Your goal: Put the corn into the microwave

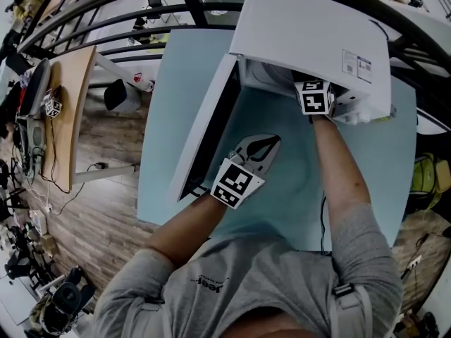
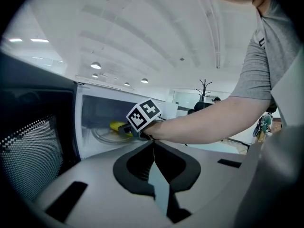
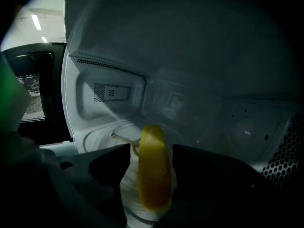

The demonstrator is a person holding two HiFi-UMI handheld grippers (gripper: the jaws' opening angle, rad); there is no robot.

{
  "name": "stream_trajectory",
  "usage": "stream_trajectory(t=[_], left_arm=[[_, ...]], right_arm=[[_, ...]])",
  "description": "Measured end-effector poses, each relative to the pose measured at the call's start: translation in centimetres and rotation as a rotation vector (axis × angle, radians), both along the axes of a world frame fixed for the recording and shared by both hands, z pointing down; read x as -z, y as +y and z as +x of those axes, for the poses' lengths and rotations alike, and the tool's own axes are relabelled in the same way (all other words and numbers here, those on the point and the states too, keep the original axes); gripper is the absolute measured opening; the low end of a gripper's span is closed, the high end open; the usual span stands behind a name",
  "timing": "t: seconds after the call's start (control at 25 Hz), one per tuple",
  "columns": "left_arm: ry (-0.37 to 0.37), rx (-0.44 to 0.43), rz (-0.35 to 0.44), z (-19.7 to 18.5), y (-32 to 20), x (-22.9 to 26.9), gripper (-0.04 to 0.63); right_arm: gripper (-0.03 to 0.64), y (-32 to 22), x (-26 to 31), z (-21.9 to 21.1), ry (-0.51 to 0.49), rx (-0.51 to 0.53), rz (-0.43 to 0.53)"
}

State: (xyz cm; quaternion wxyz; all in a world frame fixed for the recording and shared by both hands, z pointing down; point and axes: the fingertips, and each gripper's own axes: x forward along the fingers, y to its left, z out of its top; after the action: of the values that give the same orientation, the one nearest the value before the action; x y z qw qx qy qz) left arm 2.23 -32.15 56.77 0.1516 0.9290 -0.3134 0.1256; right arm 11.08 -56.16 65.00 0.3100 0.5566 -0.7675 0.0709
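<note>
On a pale blue table (image 1: 282, 210), the head view shows a white, box-shaped microwave (image 1: 310, 34) at 1 o'clock, its top smooth and matt. Its door (image 1: 204, 136) stands open, slanting toward 7 o'clock, with a dark inner face. The right gripper (image 1: 314, 96) reaches into the cavity at 12 o'clock. Only its marker cube shows, because the top panel hides the jaws and the inside. The left gripper (image 1: 273, 141) hovers over bare table between the door and the right forearm, its 2 jaws pinched together on nothing. Open tabletop runs on toward 6 o'clock.

In the left gripper view, those jaws meet tip to tip, with a sliver of table showing between their lower edges. This view looks into the cavity. At 10 o'clock the yellow corn (image 2: 115, 126) lies on the round glass turntable (image 2: 102, 137), just ahead of the right gripper's cube. The door's dotted mesh fills 9 o'clock.

In the right gripper view, the smooth, tapered cob sits between the 2 dark jaws, which are spread wide and released. A white strip shows between the cob and the jaw at 9 o'clock. The glossy white walls carry perforated vents at 10 and 4 o'clock, and there is free room beyond the cob toward the back wall.
</note>
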Motion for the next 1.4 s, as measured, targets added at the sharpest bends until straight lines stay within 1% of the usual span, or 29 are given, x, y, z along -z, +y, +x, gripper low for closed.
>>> stream_trajectory(t=[0.32, 0.8, 1.12, 1.4], left_arm=[[0.01, 0.017, 0.0, -0.7, 0.5, 1.2, 0.02], [0.024, 0.02, 0.039, -1.9, 2.0, 4.7, 0.02], [0.044, 0.011, 0.067, -3.1, 2.8, 7.5, 0.02], [0.075, -0.049, 0.103, -4.0, 4.0, 10.3, 0.02]], right_arm=[[0.282, 1.9, 1.3, -0.4, -0.014, 0.012, 0.008], [0.282, 6.0, 4.3, -1.0, -0.05, 0.027, 0.029], [0.279, 10.0, 6.2, -1.5, -0.123, 0.047, 0.022], [0.238, 13.8, 8.7, -2.3, -0.21, 0.067, 0.029]])
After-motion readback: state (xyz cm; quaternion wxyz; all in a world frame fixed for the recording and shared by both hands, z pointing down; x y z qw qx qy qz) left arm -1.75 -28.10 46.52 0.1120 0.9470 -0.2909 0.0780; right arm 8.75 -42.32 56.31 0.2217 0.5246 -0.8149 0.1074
